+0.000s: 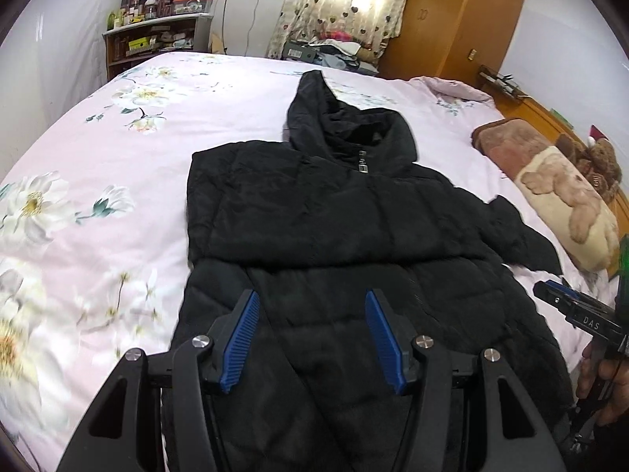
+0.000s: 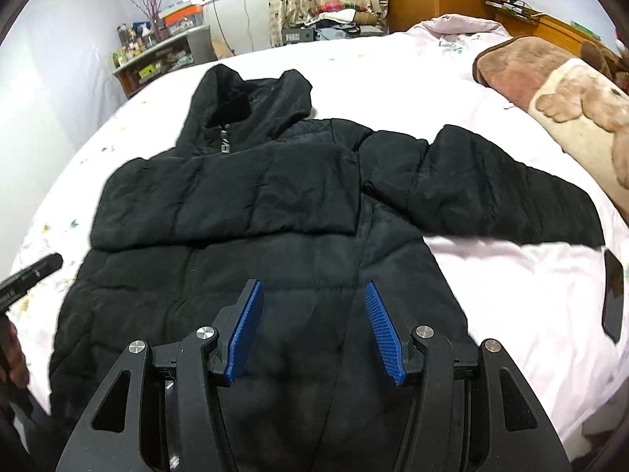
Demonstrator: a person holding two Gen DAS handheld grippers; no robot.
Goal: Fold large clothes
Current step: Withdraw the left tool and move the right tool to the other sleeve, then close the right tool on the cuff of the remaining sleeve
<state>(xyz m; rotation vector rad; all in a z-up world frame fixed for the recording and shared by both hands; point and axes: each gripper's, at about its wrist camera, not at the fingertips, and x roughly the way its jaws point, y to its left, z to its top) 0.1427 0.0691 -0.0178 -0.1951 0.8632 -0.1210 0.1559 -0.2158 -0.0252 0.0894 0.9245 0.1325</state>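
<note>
A black hooded puffer jacket [image 1: 346,236] lies front up on the bed, hood away from me; it also shows in the right wrist view [image 2: 243,212]. Its left sleeve [image 2: 220,192] is folded across the chest. Its right sleeve [image 2: 503,188] lies stretched out to the right on the sheet. My left gripper [image 1: 312,299] is open and empty above the jacket's lower part. My right gripper [image 2: 312,289] is open and empty above the lower hem area. The right gripper also shows at the right edge of the left wrist view [image 1: 566,303].
The bed has a pink floral sheet [image 1: 98,181]. A brown and cream bear pillow [image 1: 558,192] lies at the right by the wooden headboard. A dark phone [image 2: 613,295] lies on the sheet at right. A cluttered shelf [image 1: 157,35] and wardrobe [image 1: 464,15] stand beyond the bed.
</note>
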